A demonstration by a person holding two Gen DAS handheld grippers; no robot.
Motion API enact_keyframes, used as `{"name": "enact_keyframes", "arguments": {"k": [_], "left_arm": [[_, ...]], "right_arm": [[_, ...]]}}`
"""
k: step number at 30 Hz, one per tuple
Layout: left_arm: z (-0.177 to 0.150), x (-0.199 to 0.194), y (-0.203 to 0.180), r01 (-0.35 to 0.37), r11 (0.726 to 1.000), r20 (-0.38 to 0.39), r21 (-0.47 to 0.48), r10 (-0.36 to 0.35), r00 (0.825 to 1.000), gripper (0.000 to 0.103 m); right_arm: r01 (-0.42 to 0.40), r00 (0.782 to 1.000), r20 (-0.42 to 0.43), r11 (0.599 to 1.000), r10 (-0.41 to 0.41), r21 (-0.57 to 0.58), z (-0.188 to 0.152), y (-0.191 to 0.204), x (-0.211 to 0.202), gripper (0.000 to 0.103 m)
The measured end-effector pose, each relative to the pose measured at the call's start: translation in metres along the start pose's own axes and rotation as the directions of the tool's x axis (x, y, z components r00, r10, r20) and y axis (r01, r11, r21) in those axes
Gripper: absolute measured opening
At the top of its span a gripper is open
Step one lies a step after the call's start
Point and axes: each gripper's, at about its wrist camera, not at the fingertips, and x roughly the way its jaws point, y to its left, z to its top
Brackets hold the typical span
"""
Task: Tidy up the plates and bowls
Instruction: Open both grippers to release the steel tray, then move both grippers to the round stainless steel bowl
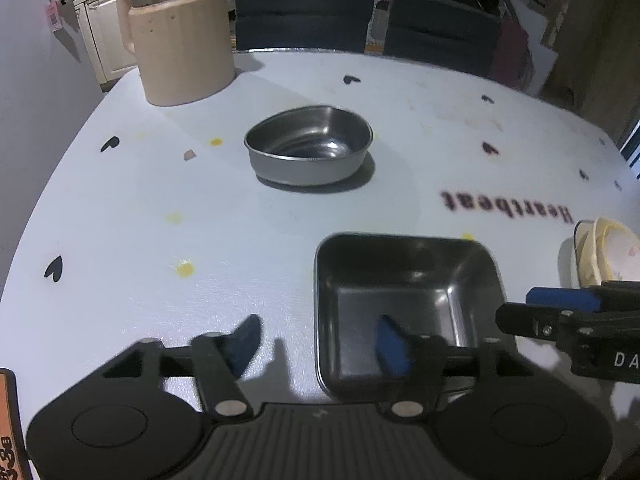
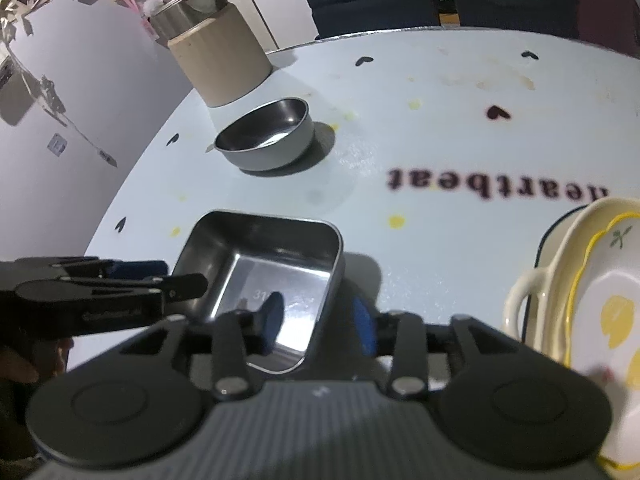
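White table [image 1: 120, 208] with heart prints fills both views. Low in frame, the left gripper [image 1: 320, 344] and right gripper [image 2: 318, 322] both straddle walls of a square metal dish [image 1: 404, 276], fingers apart, not pressing. Beyond, mid-frame, sits a round metal bowl [image 1: 310, 146]; stacked plates [image 2: 580, 280] at right.

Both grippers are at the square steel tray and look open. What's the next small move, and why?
Probably lift both grippers clear. The left gripper and right gripper each straddle a wall of the square steel tray without pinching it, and it sits flat on the white table. The round steel bowl looks next.
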Motion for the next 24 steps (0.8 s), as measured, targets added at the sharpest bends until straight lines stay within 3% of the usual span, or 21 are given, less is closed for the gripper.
{"name": "enact_keyframes", "arguments": {"k": [6, 11, 18, 21, 24], "left_arm": [[0.003, -0.005, 0.008, 0.022, 0.998, 0.032, -0.058, -0.02, 0.999, 0.102], [0.011, -0.005, 0.016, -0.012, 0.996, 0.065, -0.083, 0.017, 0.998, 0.103], [0.031, 0.0, 0.045, -0.052, 0.98, 0.118, -0.19, 0.075, 0.99, 0.103], [0.042, 0.006, 0.057, -0.036, 0.972, 0.14, -0.233, 0.071, 0.988, 0.103], [0.054, 0.016, 0.064, -0.011, 0.968, 0.164, -0.251, 0.054, 0.985, 0.097]], "right_arm": [[0.016, 0.999, 0.05, 0.999, -0.015, -0.027, 0.011, 0.004, -0.011, 0.075], [0.028, 0.995, 0.101, 0.998, -0.023, -0.055, 0.027, 0.004, -0.016, 0.101], [0.045, 0.982, 0.185, 0.998, -0.035, -0.051, 0.059, -0.003, -0.011, 0.103], [0.035, 0.975, 0.221, 0.999, -0.029, -0.021, 0.072, -0.008, -0.003, 0.103], [0.053, 0.981, 0.187, 0.999, -0.053, 0.005, 0.091, -0.013, 0.012, 0.102]]}}
